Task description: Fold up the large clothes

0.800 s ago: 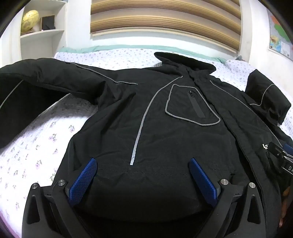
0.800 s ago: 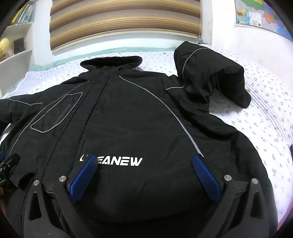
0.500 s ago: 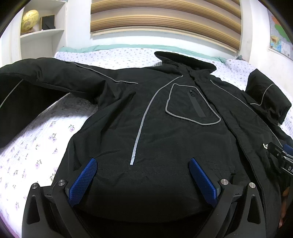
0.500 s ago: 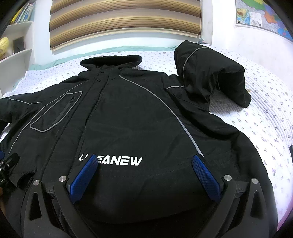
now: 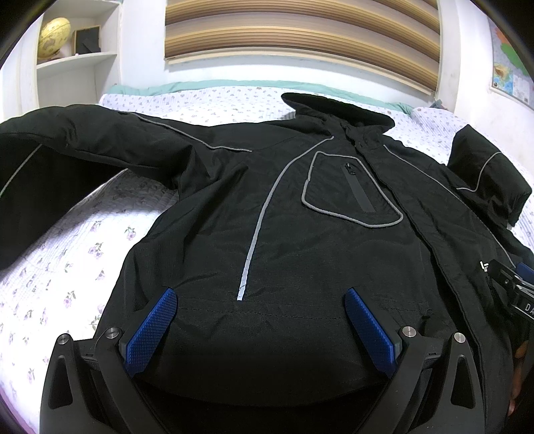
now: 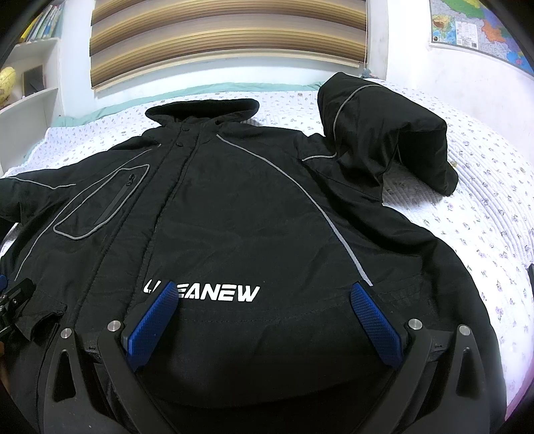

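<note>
Right now a black jacket (image 5: 293,233) lies face up and spread across a bed (image 5: 66,267) covered with a white quilt printed with small flowers, its collar (image 5: 337,106) at the far end and its hem nearest the cameras. The left hand-held gripper (image 5: 260,320) hovers over the near left part of the hem with its blue fingers (image 5: 150,330) spread wide, released and holding nothing. The right hand-held gripper (image 6: 263,317) sits over the near right part of the hem, also spread and grasping nothing, with one blue finger (image 6: 153,320) covering the start of the white lettering (image 6: 220,293) on the jacket front. The left sleeve (image 5: 66,150) stretches out to the left, while the right sleeve (image 6: 387,133) is bent up and back over itself at the far right. A grey-trimmed chest pocket (image 5: 350,193) with a zip lies left of the front closure. Beyond the bed are a striped window blind (image 5: 300,30), a shelf (image 5: 76,60) with a globe (image 5: 55,36) on the left, and a map (image 6: 480,30) on the right wall.
</note>
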A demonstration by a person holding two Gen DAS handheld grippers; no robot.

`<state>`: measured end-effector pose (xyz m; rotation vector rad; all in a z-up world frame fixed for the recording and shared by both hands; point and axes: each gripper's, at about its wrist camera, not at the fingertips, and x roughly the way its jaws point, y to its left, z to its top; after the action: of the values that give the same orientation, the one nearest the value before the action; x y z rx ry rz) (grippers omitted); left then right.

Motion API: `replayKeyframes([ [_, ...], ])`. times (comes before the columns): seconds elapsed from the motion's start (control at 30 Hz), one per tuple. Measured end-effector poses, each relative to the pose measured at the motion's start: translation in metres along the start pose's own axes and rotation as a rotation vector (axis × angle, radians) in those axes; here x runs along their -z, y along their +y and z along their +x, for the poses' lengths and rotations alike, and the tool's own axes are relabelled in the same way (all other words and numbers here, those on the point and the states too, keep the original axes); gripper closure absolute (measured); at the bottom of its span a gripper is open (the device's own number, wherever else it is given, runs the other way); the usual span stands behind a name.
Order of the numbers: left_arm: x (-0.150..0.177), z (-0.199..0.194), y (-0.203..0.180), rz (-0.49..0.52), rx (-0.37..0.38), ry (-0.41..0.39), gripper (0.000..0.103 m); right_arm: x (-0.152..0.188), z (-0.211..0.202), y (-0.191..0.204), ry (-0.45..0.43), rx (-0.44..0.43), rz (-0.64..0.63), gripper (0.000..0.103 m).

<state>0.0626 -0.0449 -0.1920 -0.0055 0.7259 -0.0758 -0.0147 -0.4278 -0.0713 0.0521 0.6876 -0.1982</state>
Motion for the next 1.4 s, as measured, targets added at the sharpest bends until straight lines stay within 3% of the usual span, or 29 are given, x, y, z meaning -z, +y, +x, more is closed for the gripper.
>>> replayKeyframes([
  [0.63, -0.004, -0.005, 0.005, -0.028, -0.006, 0.009, 0.002, -0.001, 0.000, 0.000, 0.006, 0.006, -0.007, 0.000],
  [0.77, -0.021, -0.050, 0.038, -0.099, 0.041, -0.053, 0.002, -0.006, -0.017, 0.004, 0.006, 0.000, -0.020, 0.000],
  [0.87, -0.035, -0.082, 0.072, -0.146, 0.024, -0.099, 0.002, -0.037, -0.046, 0.001, -0.001, -0.021, 0.022, 0.000],
  [0.97, -0.047, -0.107, 0.124, -0.234, 0.025, -0.118, 0.002, -0.061, -0.062, 0.011, -0.020, -0.054, 0.024, 0.000],
  [1.07, -0.049, -0.124, 0.199, -0.398, 0.050, -0.113, 0.002, -0.077, -0.055, 0.036, -0.047, -0.075, -0.037, 0.000],
  [1.17, -0.040, -0.146, 0.253, -0.532, 0.099, -0.134, 0.002, -0.063, -0.016, 0.065, -0.091, -0.064, -0.179, 0.000],
  [1.2, -0.035, -0.152, 0.270, -0.581, 0.107, -0.135, 0.002, -0.054, 0.003, 0.073, -0.107, -0.022, -0.244, 0.000],
  [1.3, -0.022, -0.163, 0.312, -0.746, 0.146, -0.142, 0.002, -0.022, 0.079, 0.083, 0.034, 0.120, -0.366, 0.002],
  [1.4, -0.012, -0.160, 0.343, -0.899, 0.224, -0.126, 0.002, -0.034, 0.066, 0.084, 0.001, 0.080, -0.360, 0.000],
])
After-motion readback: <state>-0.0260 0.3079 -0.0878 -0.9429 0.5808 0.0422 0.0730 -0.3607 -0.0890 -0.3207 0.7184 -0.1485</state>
